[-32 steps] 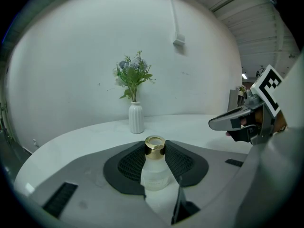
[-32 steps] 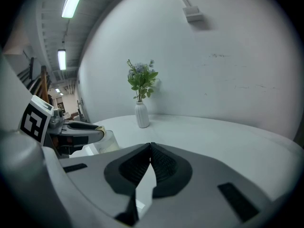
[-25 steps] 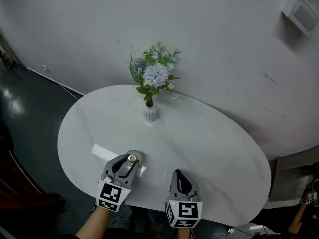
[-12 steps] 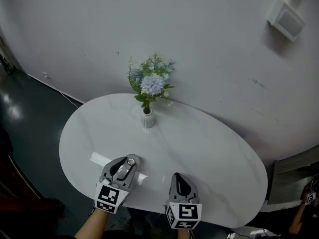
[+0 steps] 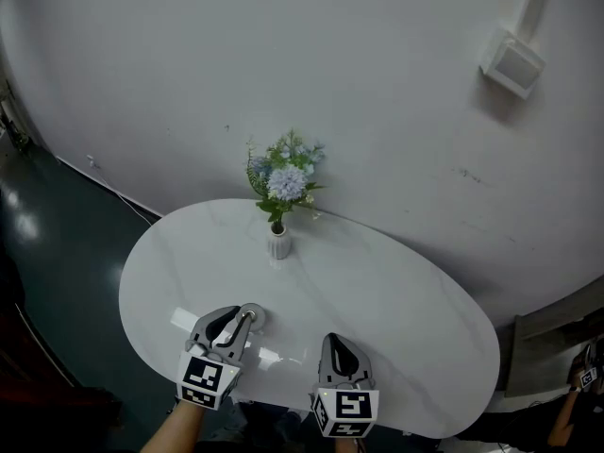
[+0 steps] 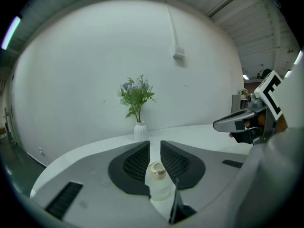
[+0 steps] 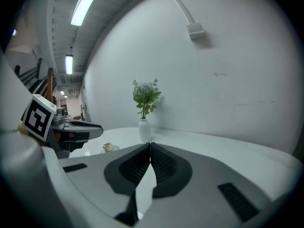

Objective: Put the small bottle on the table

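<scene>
Since the small bottle point(image 5: 250, 316) is seen standing upright on the table point(image 5: 396, 300), close to the near edge and toward the left end, the placing itself is judged to be done. In the right gripper view the bottle's clear body and gold cap are shown resting on the white surface with a faint reflection beneath. The left gripper point(image 6: 155, 144) is seen there just above and behind the bottle, not around it. In the left gripper view the cap is glimpsed through the gap between the jaws, lower than the pads. No pad is seen pressing on the glass, so the bottle is taken as released. The jaws of that gripper have just been drawn closer together, yet a gap is left between them and nothing is clamped. The right gripper point(image 7: 150, 145) is held beside the left one over the near edge, with its jaws brought together at the tips and nothing caught between them. A white vase of flowers point(image 5: 277, 243) is set near the far edge, well apart from the bottle, and is not involved. What is left is judged to be little. The left gripper has only to be taken clear without the cap being brushed, since a narrow bottle so near the edge could be tipped. No further handling of the bottle appears to be needed.
</scene>
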A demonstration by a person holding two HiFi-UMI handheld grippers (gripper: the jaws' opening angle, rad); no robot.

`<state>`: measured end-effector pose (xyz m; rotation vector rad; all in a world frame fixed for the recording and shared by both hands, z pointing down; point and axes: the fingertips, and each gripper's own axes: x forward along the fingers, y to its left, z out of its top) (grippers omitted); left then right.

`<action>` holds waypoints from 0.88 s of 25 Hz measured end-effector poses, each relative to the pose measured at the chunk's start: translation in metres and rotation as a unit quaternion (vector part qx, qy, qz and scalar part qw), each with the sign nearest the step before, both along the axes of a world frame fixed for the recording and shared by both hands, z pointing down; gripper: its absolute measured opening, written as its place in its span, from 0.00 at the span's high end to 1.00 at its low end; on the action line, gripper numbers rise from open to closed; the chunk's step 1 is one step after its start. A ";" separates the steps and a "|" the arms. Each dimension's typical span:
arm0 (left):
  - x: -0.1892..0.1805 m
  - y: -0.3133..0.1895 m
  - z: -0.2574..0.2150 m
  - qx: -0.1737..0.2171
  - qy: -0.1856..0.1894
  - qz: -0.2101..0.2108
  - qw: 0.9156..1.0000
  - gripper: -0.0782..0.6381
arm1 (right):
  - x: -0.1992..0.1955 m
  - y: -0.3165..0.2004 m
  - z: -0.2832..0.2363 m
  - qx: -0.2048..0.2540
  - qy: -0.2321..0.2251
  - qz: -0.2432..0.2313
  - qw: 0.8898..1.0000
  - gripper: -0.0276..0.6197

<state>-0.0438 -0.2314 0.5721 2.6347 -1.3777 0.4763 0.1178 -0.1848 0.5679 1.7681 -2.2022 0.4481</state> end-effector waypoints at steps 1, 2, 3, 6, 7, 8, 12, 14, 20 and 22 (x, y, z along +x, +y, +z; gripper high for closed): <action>-0.001 0.000 -0.004 0.002 0.000 -0.003 1.000 0.80 | 0.000 0.000 -0.004 0.004 -0.001 0.001 1.000 0.86; -0.002 0.000 -0.008 0.004 0.003 -0.006 1.000 0.82 | 0.001 -0.001 -0.008 0.008 0.000 0.002 1.000 0.86; -0.003 -0.001 -0.012 0.006 0.008 -0.009 1.000 0.83 | 0.001 -0.001 -0.011 0.012 0.001 0.002 1.000 0.86; -0.004 0.000 -0.024 0.011 0.020 -0.012 1.000 0.87 | 0.003 0.000 -0.021 0.021 0.005 0.004 1.000 0.86; -0.003 0.000 -0.027 0.013 0.022 -0.011 1.000 0.87 | 0.004 0.000 -0.025 0.024 0.006 0.005 1.000 0.86; -0.002 0.001 -0.031 0.015 0.024 -0.008 1.000 0.87 | 0.005 0.000 -0.028 0.028 0.007 0.007 1.000 0.86; 0.001 0.005 -0.042 0.019 0.026 0.000 0.999 0.88 | 0.005 0.002 -0.040 0.040 0.010 0.009 0.999 0.86; 0.000 0.007 -0.048 0.018 0.029 0.001 0.999 0.88 | 0.005 0.003 -0.048 0.046 0.009 0.009 0.999 0.86; 0.001 0.011 -0.065 0.026 0.032 0.003 0.999 0.88 | 0.009 0.006 -0.070 0.067 0.012 0.011 0.998 0.86; 0.001 0.011 -0.072 0.033 0.029 0.005 0.999 0.88 | 0.010 0.006 -0.077 0.076 0.012 0.012 0.997 0.86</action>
